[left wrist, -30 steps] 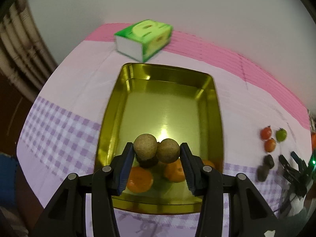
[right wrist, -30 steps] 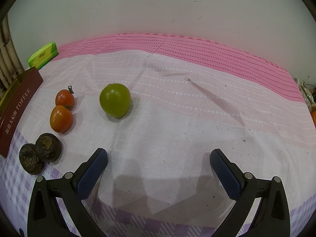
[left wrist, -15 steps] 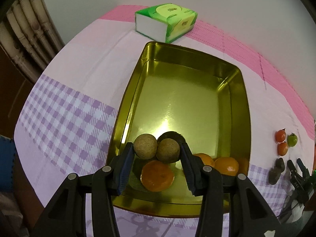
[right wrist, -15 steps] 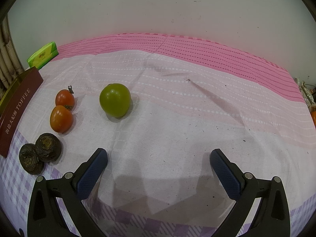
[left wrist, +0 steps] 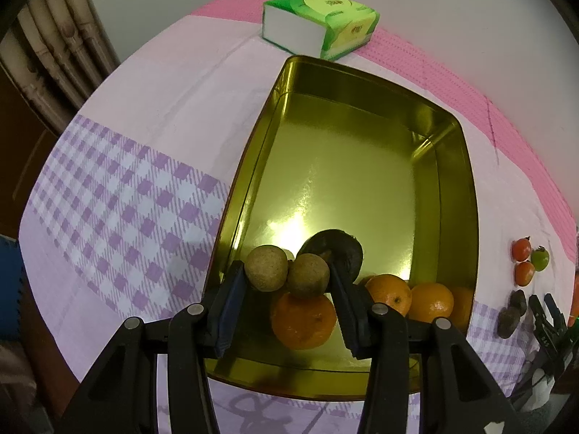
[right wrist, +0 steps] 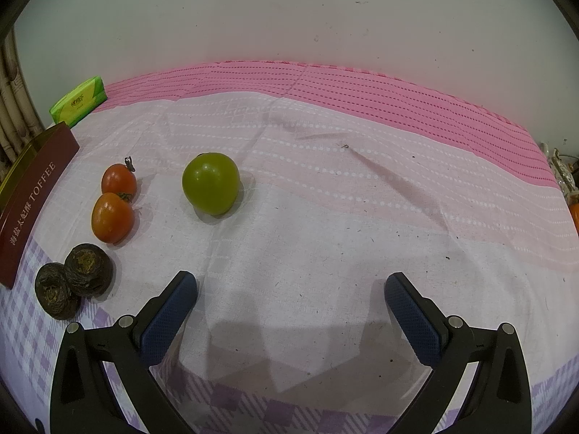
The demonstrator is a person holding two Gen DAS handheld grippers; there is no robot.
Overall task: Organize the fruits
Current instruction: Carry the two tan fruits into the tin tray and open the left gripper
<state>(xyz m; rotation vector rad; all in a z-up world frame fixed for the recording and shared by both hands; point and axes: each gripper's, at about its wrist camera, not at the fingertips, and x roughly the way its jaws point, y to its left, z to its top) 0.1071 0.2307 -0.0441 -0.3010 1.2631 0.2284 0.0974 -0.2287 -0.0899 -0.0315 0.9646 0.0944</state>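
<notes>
Left hand-held gripper (left wrist: 287, 282) pinching two brown fruits (left wrist: 286, 271) above the tin (left wrist: 466, 195), over oranges (left wrist: 304, 320) and a dark fruit (left wrist: 340, 251); tissue pack (left wrist: 320, 25) behind; right hand-held gripper (right wrist: 291, 294) spread, empty, beside tomatoes (right wrist: 112, 217), green fruit (right wrist: 210, 183), dried fruits (right wrist: 72, 282) on the table (right wrist: 325, 235).

A green tissue pack (left wrist: 320, 25) lies on the tablecloth (left wrist: 144, 137)

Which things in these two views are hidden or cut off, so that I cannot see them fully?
- Left wrist view: the dark fruit in the gold tin is partly behind the two brown fruits and a gripper finger.
- Left wrist view: the rightmost orange is half hidden by the tin wall.
- Right wrist view: the tin's interior is cut off at the left edge.
</notes>
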